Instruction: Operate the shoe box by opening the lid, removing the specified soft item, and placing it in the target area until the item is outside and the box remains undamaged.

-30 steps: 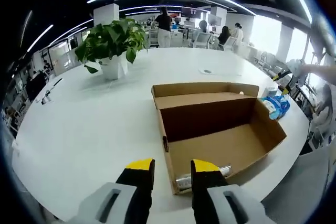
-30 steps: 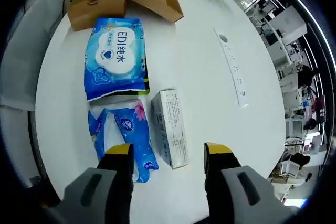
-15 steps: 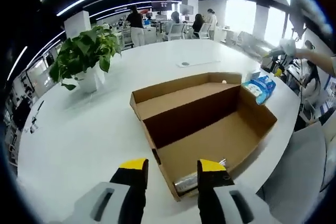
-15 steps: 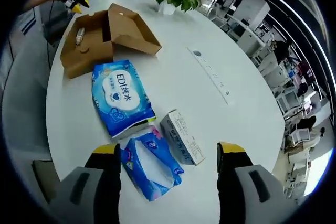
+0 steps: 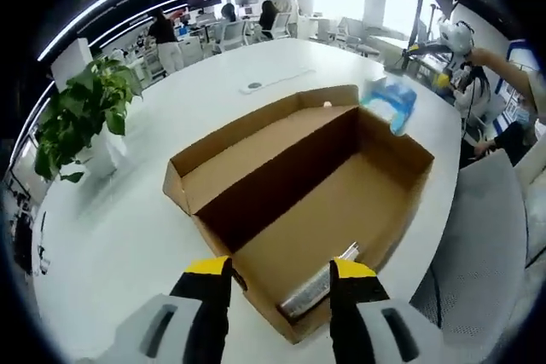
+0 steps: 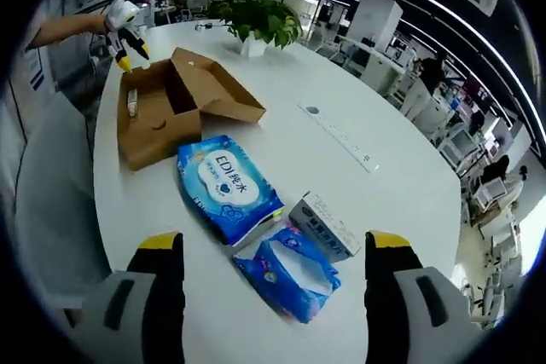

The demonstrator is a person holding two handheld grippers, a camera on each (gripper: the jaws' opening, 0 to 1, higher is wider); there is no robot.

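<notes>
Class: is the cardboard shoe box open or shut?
Open. The shoe box has its lid folded back, exposing its interior.

In the right gripper view, the large blue wipes pack (image 6: pixel 229 196) on the white table carries "EDI" in blue letters, followed by Chinese characters, on its white oval label. The small box (image 6: pixel 325 226) beside it has printed lines, but they are too small to read. Nothing else is legible in either view.
</notes>
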